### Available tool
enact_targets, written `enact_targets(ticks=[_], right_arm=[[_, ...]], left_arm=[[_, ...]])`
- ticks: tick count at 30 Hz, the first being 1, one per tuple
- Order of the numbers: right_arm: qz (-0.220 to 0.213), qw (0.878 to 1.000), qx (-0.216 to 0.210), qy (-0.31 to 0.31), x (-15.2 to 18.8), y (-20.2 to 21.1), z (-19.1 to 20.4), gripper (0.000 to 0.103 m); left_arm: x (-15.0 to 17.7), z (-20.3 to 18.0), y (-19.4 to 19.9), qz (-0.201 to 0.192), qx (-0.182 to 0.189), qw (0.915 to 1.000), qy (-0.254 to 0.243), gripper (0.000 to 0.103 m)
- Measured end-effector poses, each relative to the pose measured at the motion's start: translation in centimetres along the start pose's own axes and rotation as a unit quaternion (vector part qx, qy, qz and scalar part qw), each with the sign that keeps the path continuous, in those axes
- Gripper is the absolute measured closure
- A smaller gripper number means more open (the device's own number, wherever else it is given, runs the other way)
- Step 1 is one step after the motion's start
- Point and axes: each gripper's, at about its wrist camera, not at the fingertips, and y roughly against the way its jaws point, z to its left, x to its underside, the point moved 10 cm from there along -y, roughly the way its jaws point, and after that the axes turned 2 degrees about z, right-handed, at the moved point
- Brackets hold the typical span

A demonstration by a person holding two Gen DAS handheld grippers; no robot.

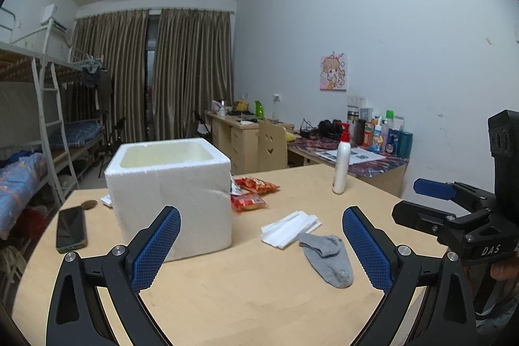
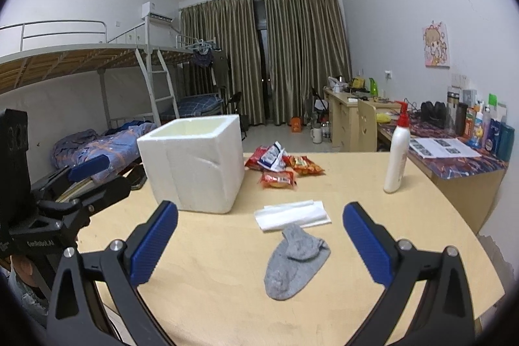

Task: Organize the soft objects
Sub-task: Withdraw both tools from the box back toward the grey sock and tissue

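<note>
A grey sock [image 1: 327, 258] [image 2: 295, 261] lies flat on the wooden table [image 1: 227, 297] [image 2: 227, 297], just in front of a stack of folded white tissues [image 1: 290, 228] [image 2: 292, 214]. Red snack packets [image 1: 253, 193] [image 2: 279, 167] lie behind them. An open white foam box [image 1: 168, 190] [image 2: 194, 161] stands at the left. My left gripper [image 1: 261, 244] is open above the table, with the sock near its right finger. My right gripper [image 2: 259, 242] is open too, with the sock between and below its fingers. Neither holds anything.
A white lotion bottle with a red pump [image 1: 342, 164] [image 2: 397, 151] stands at the table's far right. A phone [image 1: 70, 229] lies left of the box. Beyond are a cluttered desk [image 2: 454, 151], a bunk bed [image 2: 97, 86] and curtains.
</note>
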Motion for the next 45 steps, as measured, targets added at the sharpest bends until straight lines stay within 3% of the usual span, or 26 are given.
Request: enact_targets(ticks=[28,45], right_arm=[[0.067,0.997,0.004,-0.023,3.5,-3.1,-3.0,0.0],[0.09,0.995,-0.005,-0.039,4.9,-3.9,-5.1,0.0]], left_arm=[[1.7,-1.3,-5.9,0.066,0.042,0.997,-0.005,0.003],[2.4,-4.2,-12.2,0.134,0.093,0.9863,-0.024,0.003]])
